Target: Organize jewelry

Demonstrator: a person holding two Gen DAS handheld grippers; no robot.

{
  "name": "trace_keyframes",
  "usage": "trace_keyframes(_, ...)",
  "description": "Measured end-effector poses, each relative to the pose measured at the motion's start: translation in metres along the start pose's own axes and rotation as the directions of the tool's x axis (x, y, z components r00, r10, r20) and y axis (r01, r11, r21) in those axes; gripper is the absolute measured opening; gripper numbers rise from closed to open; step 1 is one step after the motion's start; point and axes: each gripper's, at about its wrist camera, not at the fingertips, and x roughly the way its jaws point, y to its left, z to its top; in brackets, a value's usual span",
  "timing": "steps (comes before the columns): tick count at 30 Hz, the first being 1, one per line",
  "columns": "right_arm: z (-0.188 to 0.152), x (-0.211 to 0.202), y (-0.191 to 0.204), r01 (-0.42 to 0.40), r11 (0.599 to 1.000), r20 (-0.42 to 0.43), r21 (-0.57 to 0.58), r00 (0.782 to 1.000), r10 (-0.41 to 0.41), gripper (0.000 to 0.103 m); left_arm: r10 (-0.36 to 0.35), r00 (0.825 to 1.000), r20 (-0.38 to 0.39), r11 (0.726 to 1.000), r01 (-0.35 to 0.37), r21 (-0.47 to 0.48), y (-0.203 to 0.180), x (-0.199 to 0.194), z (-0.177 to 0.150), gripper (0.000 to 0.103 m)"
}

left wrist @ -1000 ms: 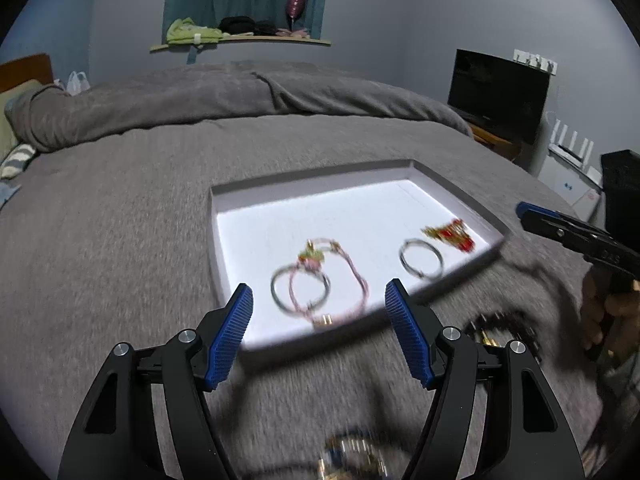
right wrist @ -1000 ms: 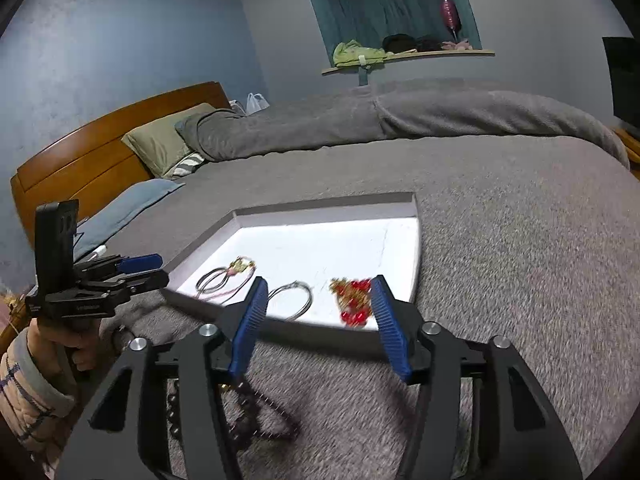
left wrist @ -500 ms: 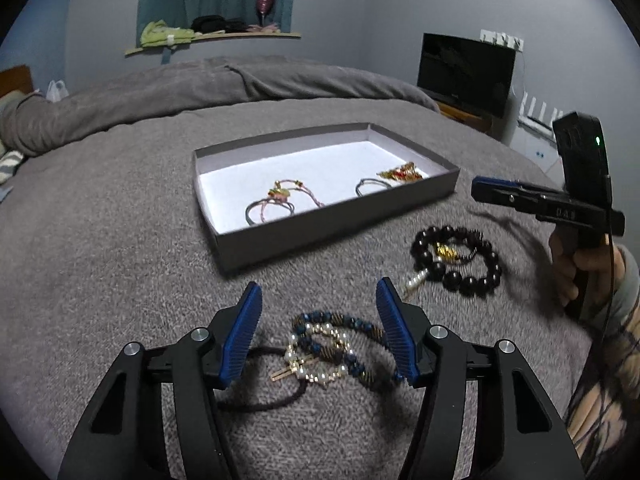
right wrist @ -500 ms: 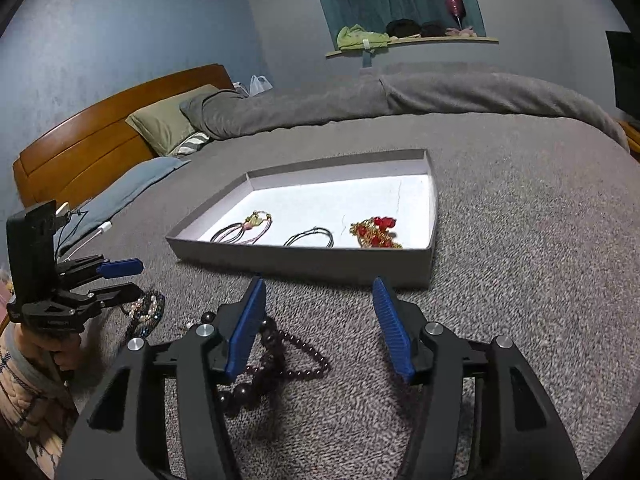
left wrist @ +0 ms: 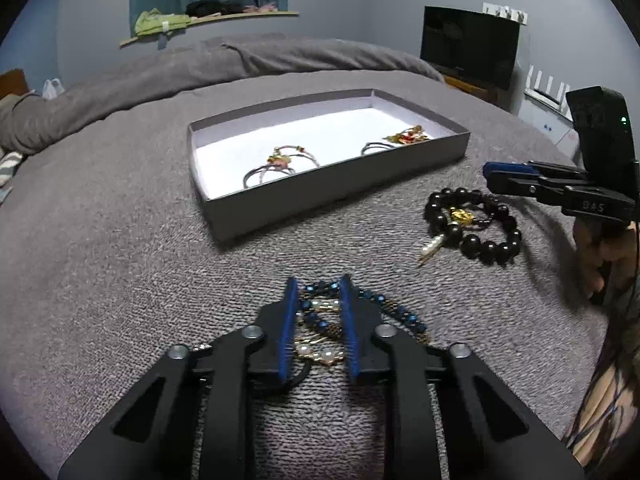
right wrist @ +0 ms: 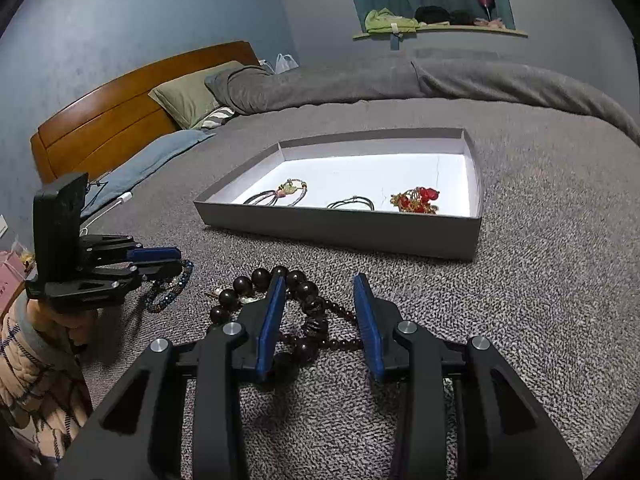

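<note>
A: Item one, nearest: your left hand-held gripper (left wrist: 318, 320), jaws just narrowed around the blue-and-pearl beaded bracelet (left wrist: 320, 322) on the bed.

B: Item two: your right hand-held gripper (right wrist: 320, 320), closing, half-open, straddling the dark wooden bead bracelet (right wrist: 298, 312). Beyond: grey cardboard tray (right wrist: 340, 228).
</note>
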Motion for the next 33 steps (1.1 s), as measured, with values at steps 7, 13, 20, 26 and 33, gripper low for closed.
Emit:
trace_keyframes(7,-0.001,0.003,0.003,-0.010,1.000,-0.019,-0.008,1.000,0.010,0.036,0.035,0.995,0.092,0.999,-0.032,-0.025,0.005,-0.016,0.008,0.004)
trace_keyframes(13,-0.002,0.010,0.006,-0.016,1.000,-0.058,-0.015,0.998,0.015,0.036,0.038,0.986,0.162,0.999,-0.032,-0.044,0.009,-0.030,0.019,0.000)
trace_keyframes(20,-0.005,0.024,0.007,-0.037,0.999,-0.124,-0.016,0.992,0.035,0.020,0.003,0.996,0.088,0.999,0.001,-0.040,0.011,-0.021,0.020,0.003)
trace_keyframes(26,-0.004,0.011,0.009,-0.060,0.998,-0.061,-0.023,0.996,0.058,0.015,0.014,1.000,0.005,1.000,-0.014,-0.018,0.006,0.002,0.012,0.018)
trace_keyframes(33,0.005,-0.006,-0.003,-0.019,1.000,0.027,0.012,0.999,0.018,0.015,-0.020,0.998,-0.068,1.000,0.018,-0.019,0.005,0.017,0.007,0.018)
